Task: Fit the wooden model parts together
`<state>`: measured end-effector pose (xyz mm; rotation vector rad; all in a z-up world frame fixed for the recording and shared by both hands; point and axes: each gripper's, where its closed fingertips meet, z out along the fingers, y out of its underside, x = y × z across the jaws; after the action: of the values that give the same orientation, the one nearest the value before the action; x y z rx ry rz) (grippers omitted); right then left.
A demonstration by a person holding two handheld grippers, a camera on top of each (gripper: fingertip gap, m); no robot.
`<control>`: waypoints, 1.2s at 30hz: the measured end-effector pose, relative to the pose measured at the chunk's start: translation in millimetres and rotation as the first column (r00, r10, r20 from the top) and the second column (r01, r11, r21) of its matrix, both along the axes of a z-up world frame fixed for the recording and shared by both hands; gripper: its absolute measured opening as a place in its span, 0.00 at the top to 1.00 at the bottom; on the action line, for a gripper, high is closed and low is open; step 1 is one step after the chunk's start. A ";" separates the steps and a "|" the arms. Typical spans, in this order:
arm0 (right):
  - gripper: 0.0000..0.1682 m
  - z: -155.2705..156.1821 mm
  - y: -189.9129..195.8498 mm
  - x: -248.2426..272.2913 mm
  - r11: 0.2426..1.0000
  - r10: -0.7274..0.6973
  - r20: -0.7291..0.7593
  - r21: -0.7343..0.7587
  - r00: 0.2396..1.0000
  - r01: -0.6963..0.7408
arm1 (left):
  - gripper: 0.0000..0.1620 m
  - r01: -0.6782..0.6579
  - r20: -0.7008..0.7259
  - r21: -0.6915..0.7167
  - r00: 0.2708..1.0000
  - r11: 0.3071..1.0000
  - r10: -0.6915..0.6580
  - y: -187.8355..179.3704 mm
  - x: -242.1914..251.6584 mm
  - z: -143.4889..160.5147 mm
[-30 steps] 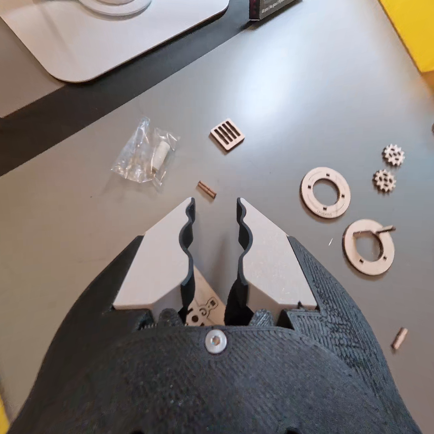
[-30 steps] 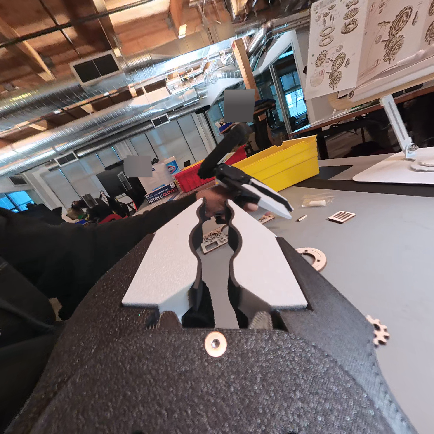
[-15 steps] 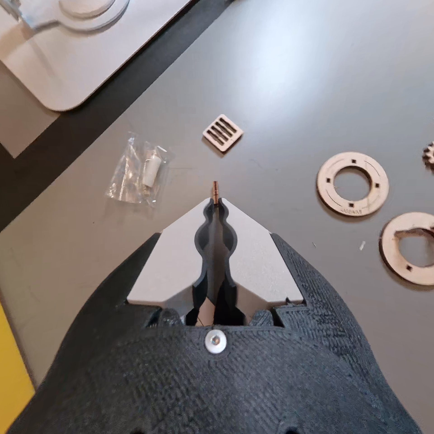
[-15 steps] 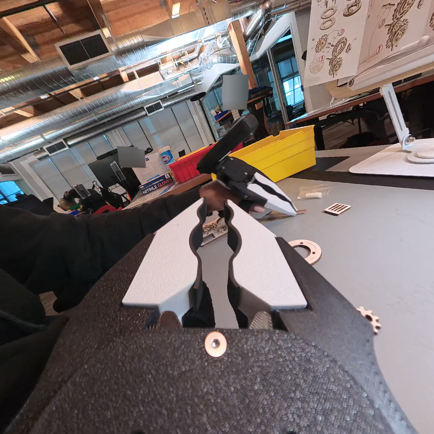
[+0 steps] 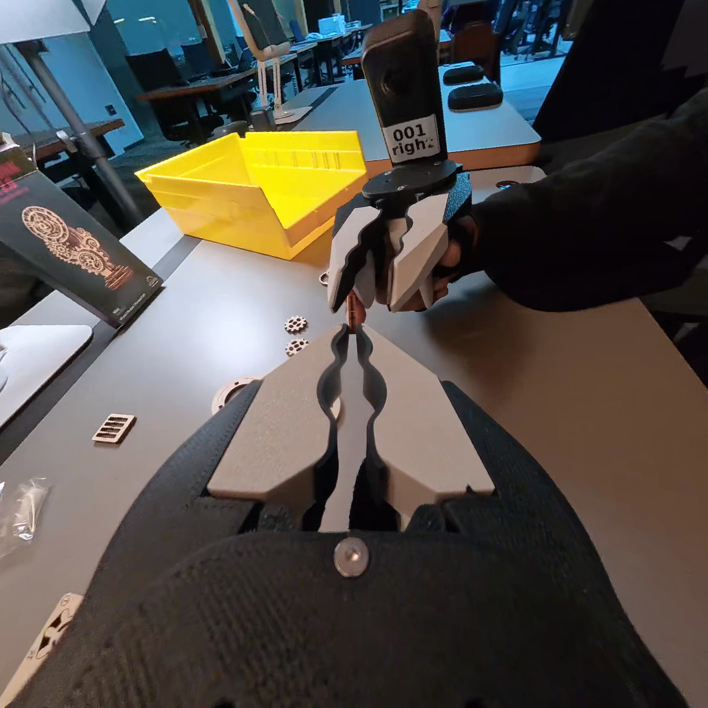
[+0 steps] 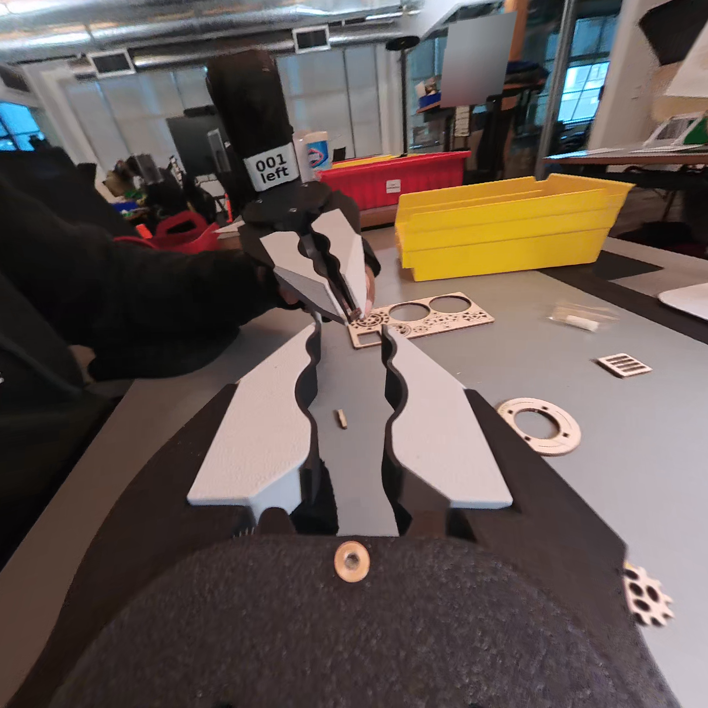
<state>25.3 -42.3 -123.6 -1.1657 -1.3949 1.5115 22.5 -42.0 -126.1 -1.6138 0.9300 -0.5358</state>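
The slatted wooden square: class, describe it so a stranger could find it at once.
Start at the yellow bin on the grey table. Nearer the camera lies the wooden ring; just beyond it sits the slatted wooden square, the only piece with parallel slots.

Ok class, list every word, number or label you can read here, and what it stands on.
Quoting none; these bear writing:
Right hand-held gripper: white handle label, legible.
Left hand-held gripper: white handle label, legible.
Dark box: small print.
Red bin sticker: too small.
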 end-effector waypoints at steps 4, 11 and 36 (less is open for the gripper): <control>0.86 -3.2 -3.8 0.8 0.999 0.006 0.010 0.036 1.000 -0.006 | 0.99 0.059 0.007 -0.036 0.998 0.998 -0.059 -6.0 7.2 -11.1; 0.94 -9.2 -0.6 3.5 0.998 0.006 0.044 0.069 0.999 -0.009 | 0.99 0.108 0.044 -0.107 0.994 0.988 -0.104 -6.6 6.5 -23.7; 0.97 -28.4 -9.9 -0.2 0.993 0.039 0.125 0.102 0.991 -0.052 | 0.99 0.163 0.047 -0.153 0.986 0.975 -0.158 -11.5 9.2 -34.3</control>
<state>25.1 -52.1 -152.0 -1.1849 -1.5739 1.3997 31.6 -53.4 -160.3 -1.6719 1.0184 -0.7630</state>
